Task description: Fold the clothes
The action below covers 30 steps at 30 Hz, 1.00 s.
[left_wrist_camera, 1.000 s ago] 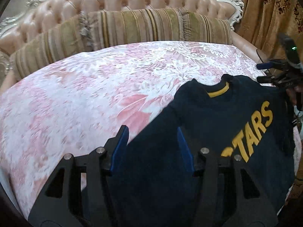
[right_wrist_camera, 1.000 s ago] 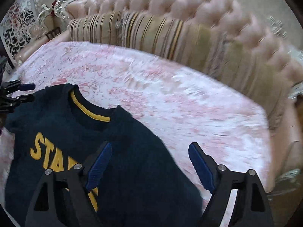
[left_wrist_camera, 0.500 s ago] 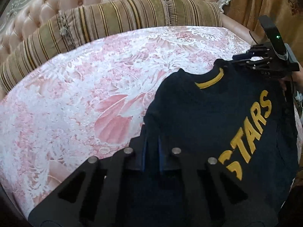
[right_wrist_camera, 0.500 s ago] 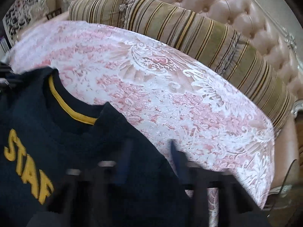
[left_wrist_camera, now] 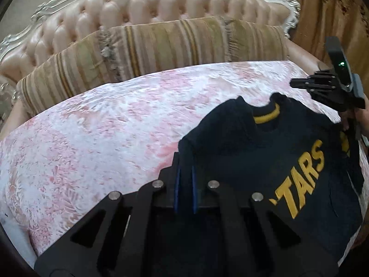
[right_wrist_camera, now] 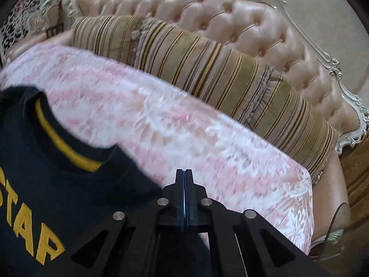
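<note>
Navy sweater (left_wrist_camera: 265, 161), one, spans both tongs: left gripper (left_wrist_camera: 184, 173) pinches its shoulder edge; right gripper (right_wrist_camera: 185, 180) pressed together on the opposite shoulder. Pink floral bedspread (left_wrist_camera: 103, 127) lies open ahead of both. Two striped bolsters (right_wrist_camera: 207, 69) line the tufted headboard (right_wrist_camera: 207, 11) beyond.

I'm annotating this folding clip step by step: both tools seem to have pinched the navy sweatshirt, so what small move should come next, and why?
Probably lift both tools a little and draw them apart to spread the sweatshirt. The left tool is shut on the cloth at one shoulder, the right tool looks shut at the other shoulder's edge, and the garment still sags with folds between them above the pink bedspread.
</note>
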Tool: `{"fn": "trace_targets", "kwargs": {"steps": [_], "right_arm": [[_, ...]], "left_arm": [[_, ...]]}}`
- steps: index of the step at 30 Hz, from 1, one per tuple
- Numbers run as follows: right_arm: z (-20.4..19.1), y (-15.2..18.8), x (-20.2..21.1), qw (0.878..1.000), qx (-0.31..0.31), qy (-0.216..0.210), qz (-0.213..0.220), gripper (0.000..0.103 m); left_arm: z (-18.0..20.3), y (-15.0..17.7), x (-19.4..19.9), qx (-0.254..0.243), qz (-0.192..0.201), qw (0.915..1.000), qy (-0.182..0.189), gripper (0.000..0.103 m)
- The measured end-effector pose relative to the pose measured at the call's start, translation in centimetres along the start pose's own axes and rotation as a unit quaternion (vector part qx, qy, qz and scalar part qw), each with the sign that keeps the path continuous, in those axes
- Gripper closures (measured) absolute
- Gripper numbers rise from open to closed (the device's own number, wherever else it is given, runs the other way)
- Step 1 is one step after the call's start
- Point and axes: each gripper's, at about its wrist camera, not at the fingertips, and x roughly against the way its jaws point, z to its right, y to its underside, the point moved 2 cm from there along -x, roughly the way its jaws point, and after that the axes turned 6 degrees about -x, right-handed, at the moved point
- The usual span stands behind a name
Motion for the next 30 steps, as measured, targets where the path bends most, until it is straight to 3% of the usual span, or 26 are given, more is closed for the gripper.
{"fn": "trace_targets", "kwargs": {"steps": [5, 8, 10, 12, 14, 16, 18, 26, 30], "right_arm": [[-0.2, 0.0, -0.9, 1.0, -0.007, -0.011, -0.008, 0.103], [0.1, 0.7, 0.5, 1.0, -0.016, -0.018, -0.006, 0.1], [0.3, 1.5, 2.2, 1.0, -0.017, -0.023, -0.004, 0.099], [0.7, 2.5, 3.9, 1.0, -0.019, -0.024, -0.003, 0.093], [1.6, 3.9, 6.1, 0.999, -0.027, -0.025, -0.003, 0.077], [3.0, 6.4, 8.7, 0.999, -0.033, -0.016, -0.001, 0.045], [4.5, 9.4, 11.0, 0.999, -0.05, -0.008, -0.002, 0.035], [8.3, 22.4, 14.7, 0.987, -0.151, 0.03, -0.039, 0.034], [9.3, 26.3, 14.2, 0.979, -0.194, 0.044, -0.052, 0.034]], "left_arm": [[-1.1, 0.5, -2.9, 0.024, -0.017, 0.9995, -0.007, 0.093], [-1.3, 1.2, -3.6, 0.044, -0.018, 0.9989, 0.001, 0.085], [-1.6, 1.5, -2.8, 0.057, -0.009, 0.9983, -0.009, 0.06], [-2.0, 1.9, -1.6, 0.071, 0.005, 0.9972, -0.02, 0.042], [-2.3, 3.0, 0.8, 0.081, 0.018, 0.9961, -0.03, 0.042], [-2.4, 4.6, 3.4, 0.085, 0.031, 0.9952, -0.036, 0.042], [-2.4, 6.1, 6.0, 0.09, 0.044, 0.994, -0.042, 0.042], [0.4, 14.2, 12.0, 0.106, 0.061, 0.9917, -0.039, 0.042], [1.5, 16.2, 14.3, 0.103, 0.071, 0.9912, -0.043, 0.042]]}}
